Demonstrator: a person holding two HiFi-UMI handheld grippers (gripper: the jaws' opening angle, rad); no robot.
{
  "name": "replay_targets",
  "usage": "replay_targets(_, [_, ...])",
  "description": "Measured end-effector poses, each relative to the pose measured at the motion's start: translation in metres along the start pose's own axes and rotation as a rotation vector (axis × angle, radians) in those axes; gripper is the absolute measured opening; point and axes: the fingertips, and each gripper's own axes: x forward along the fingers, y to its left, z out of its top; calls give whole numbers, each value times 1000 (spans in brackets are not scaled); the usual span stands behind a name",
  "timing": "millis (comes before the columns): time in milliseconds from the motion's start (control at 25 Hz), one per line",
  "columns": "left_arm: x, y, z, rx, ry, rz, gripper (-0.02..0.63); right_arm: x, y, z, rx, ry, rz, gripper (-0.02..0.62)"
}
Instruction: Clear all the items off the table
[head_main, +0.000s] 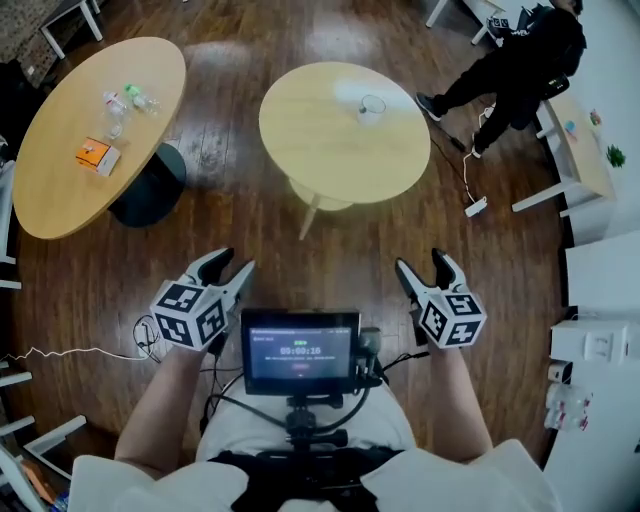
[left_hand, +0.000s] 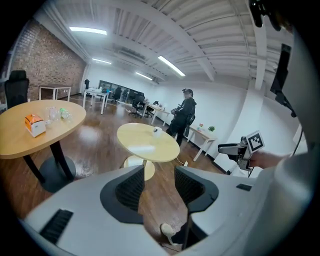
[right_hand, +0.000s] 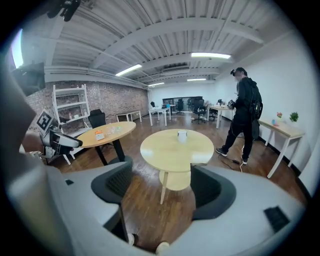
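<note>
- Close to the body, either side of the monitor, how do the claws stand?
- Left claw and right claw are both spread wide, with only floor showing between the jaws. Neither is near any item.
- Next out?
- Open floor, then the round bench. One small clear cup stands upright on it, toward the far side and well back from the near rim.
- How would it handle?
- Light, I'd judge. The wall is smooth and hard, so likely slippery and maybe breakable; whether it's glass or plastic I cannot tell. I'd take it from the side, across the middle of its body, squeezing gently.
- Room to reach it?
- The top is bare all round it, so either claw has a free approach. It does mean leaning over the near rim or walking round, and the splayed legs are worth minding.
- Farther left?
- The oval bench has an orange carton, probably light and crushable, best gripped across its narrow sides. Beyond it are small clear bottles that look light and could roll.
- Hazards?
- A corded white plug lies on the floor right of the round bench. A person stands beyond, near a white desk.
</note>
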Motion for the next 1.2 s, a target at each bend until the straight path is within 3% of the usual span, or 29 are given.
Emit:
replay_targets(280, [19, -34, 0, 11, 7, 97, 196, 6, -29, 14, -60, -35, 101, 378])
replay_targets(640, [51, -98, 3, 7, -17, 122, 196, 13, -67, 13, -100, -40, 197, 378])
replay_targets(1000, [49, -86, 7, 26, -20, 165, 195, 18, -61, 0, -89, -17, 209, 377])
replay_targets(1200, [56, -62, 2, 12, 7, 147, 195, 43, -57, -11, -64, 28, 177, 378])
